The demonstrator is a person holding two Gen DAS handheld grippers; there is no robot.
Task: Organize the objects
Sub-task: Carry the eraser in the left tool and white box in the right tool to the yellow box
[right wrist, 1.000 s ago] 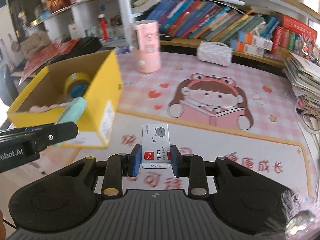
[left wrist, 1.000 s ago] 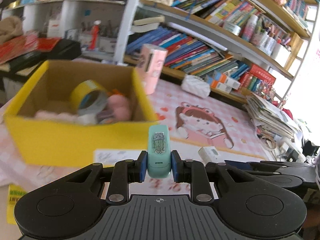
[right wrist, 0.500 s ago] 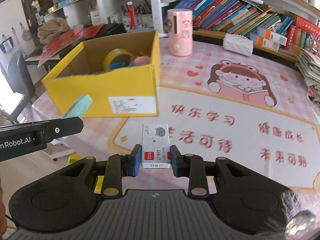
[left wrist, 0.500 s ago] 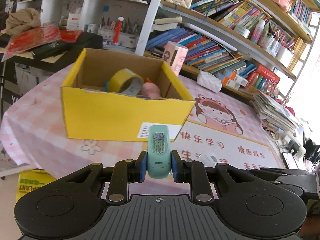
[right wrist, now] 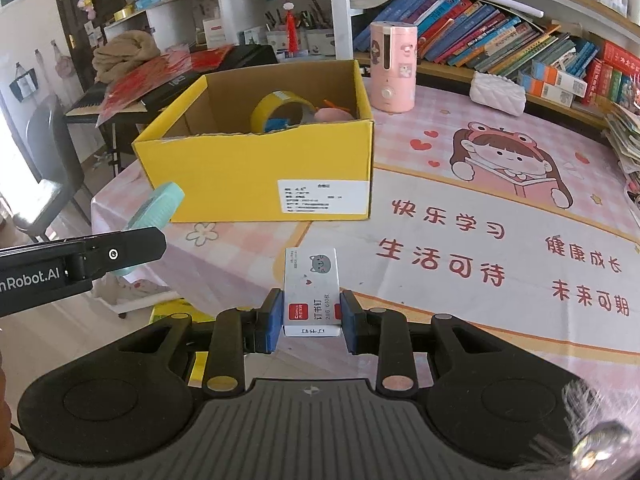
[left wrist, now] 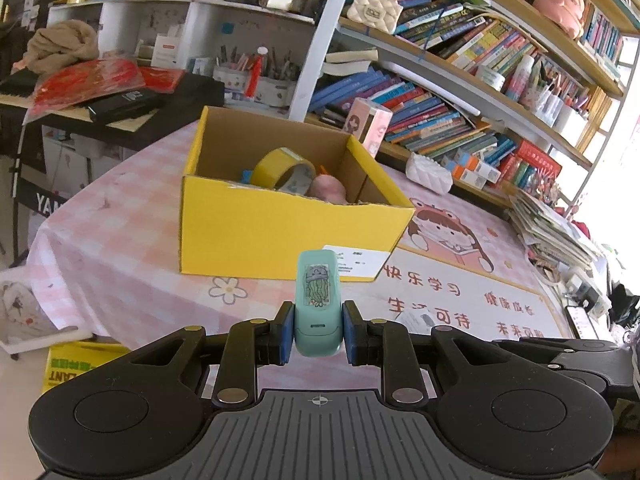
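Note:
My left gripper (left wrist: 317,330) is shut on a small teal stapler (left wrist: 318,300) with a sticker on top. It also shows at the left of the right wrist view (right wrist: 154,210). My right gripper (right wrist: 310,322) is shut on a white box of staples (right wrist: 311,290) with a grey cat print. Both are held in the air before the table's near edge. An open yellow cardboard box (left wrist: 280,224) (right wrist: 256,176) stands on the pink tablecloth beyond them. It holds a yellow tape roll (left wrist: 284,168) (right wrist: 280,110) and a pink soft item (left wrist: 328,190).
A pink cylinder (right wrist: 393,66) and a white quilted pouch (right wrist: 498,94) stand behind the box. Bookshelves (left wrist: 460,92) line the back. A stack of papers (left wrist: 548,228) lies at the right edge. A black chair (right wrist: 44,168) and keyboard stand to the left.
Both grippers have pulled back from the yellow box toward the table's near edge, still holding their items. The box now looks smaller and farther.

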